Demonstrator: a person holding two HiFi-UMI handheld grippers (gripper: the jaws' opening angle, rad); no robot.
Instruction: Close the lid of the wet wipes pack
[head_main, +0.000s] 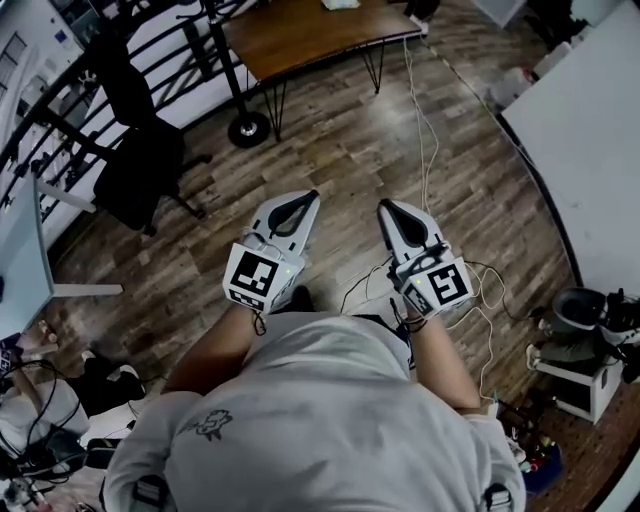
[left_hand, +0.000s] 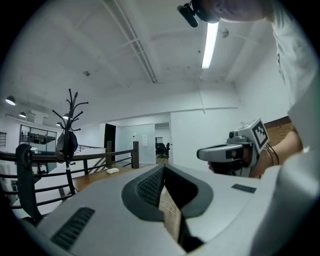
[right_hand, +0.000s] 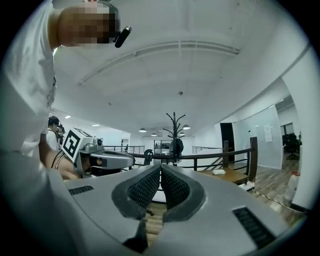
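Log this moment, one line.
left tool: shut, empty | right tool: shut, empty | wipes pack: not in view | held level over floor

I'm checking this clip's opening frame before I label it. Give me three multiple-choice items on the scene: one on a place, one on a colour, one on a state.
1. Where is the wooden table in the head view?
A) at the top edge
B) in the bottom right corner
C) halfway down the left edge

2. What colour is the office chair?
A) red
B) black
C) white

3. How do the jaws of the right gripper stand?
A) wide apart
B) closed on a wipes pack
C) together, nothing between

Answers:
1 A, its brown top lies along the top edge.
2 B, its seat and back are black.
3 C, the right gripper view shows the pads meeting at the tips with nothing held.
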